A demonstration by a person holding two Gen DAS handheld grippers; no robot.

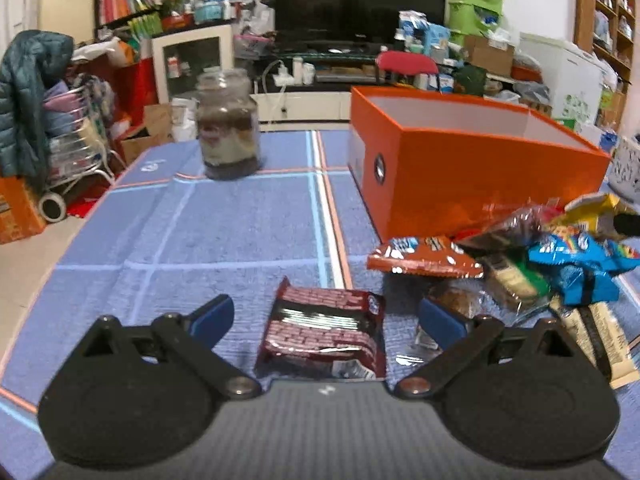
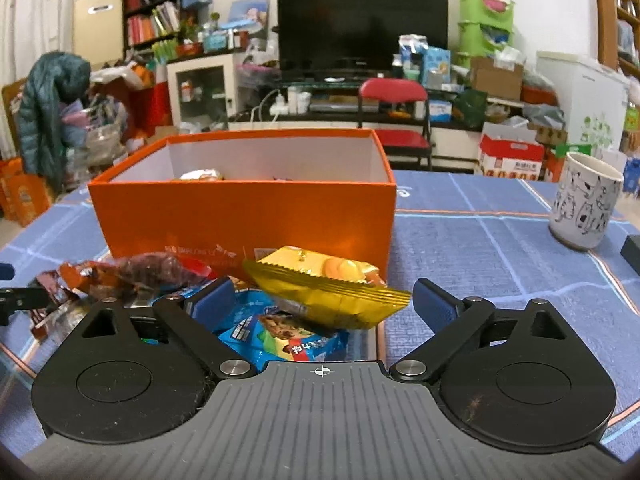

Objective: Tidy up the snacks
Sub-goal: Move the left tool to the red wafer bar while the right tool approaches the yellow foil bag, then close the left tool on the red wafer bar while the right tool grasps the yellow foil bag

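Note:
An open orange box (image 1: 472, 176) stands on the blue table; in the right wrist view (image 2: 240, 216) a few snacks lie inside it. My left gripper (image 1: 326, 318) is open, its fingers either side of a dark red snack packet (image 1: 324, 332) lying flat. A pile of snack packets (image 1: 560, 264) lies to its right, in front of the box. My right gripper (image 2: 324, 302) is open over that pile, around a yellow packet (image 2: 332, 284) resting on a blue packet (image 2: 280, 336).
A glass jar (image 1: 229, 124) with layered contents stands at the far left of the table. A white patterned mug (image 2: 584, 200) stands at the right, with a dark object (image 2: 632, 248) beside it. A red chair (image 2: 396, 116) and cluttered room lie beyond.

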